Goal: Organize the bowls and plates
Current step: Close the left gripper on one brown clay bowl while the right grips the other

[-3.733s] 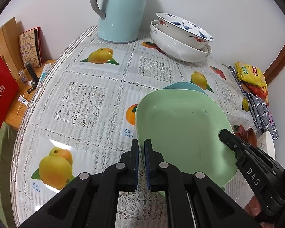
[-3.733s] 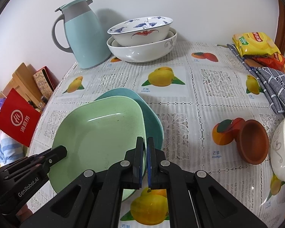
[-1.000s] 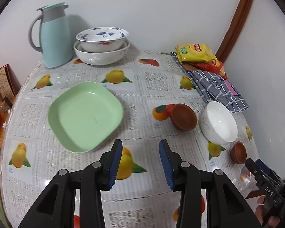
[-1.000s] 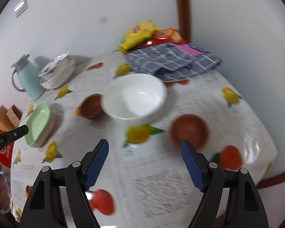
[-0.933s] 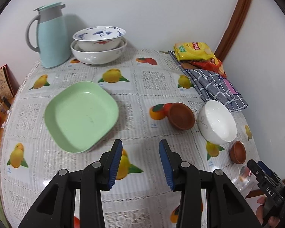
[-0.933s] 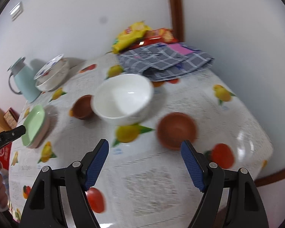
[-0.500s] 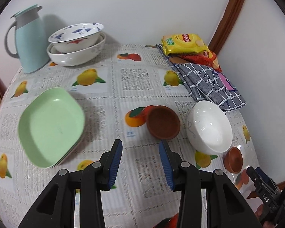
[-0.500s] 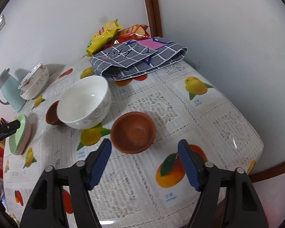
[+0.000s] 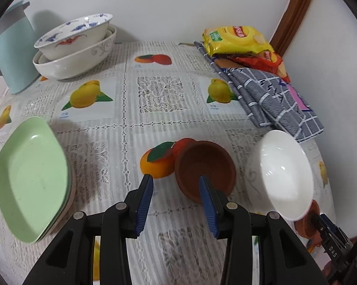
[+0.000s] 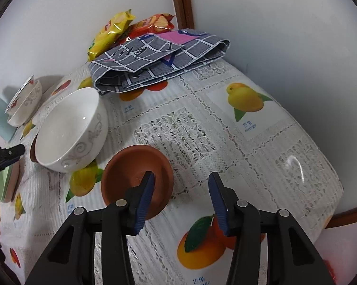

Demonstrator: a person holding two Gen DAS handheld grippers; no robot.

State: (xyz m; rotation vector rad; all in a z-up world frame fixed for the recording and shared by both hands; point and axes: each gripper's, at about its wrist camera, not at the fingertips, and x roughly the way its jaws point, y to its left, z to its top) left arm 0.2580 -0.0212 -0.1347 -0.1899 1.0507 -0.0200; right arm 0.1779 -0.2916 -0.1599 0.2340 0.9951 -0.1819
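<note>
My left gripper point(image 9: 176, 180) is open, its jaws straddling the near left rim of a brown clay bowl point(image 9: 205, 168). A white bowl point(image 9: 283, 173) sits to its right, and a second brown bowl point(image 9: 304, 223) peeks out behind it. A green plate point(image 9: 32, 178) lies on stacked plates at the left. My right gripper point(image 10: 180, 180) is open, its left finger over the second brown bowl point(image 10: 135, 178), with the white bowl point(image 10: 69, 130) to its left. My left gripper also shows at the left edge of the right wrist view point(image 10: 5, 156).
Two nested patterned bowls point(image 9: 76, 47) and a light-blue jug point(image 9: 12, 47) stand at the back left. A folded grey checked cloth point(image 9: 268, 97) and snack packets point(image 9: 238, 40) lie at the back right. The table's rounded edge point(image 10: 325, 190) is close on the right.
Both grippers were shut on the green plate, then let go and opened. The left moved right to the first brown bowl. The right swung to the small brown bowl and closed in.
</note>
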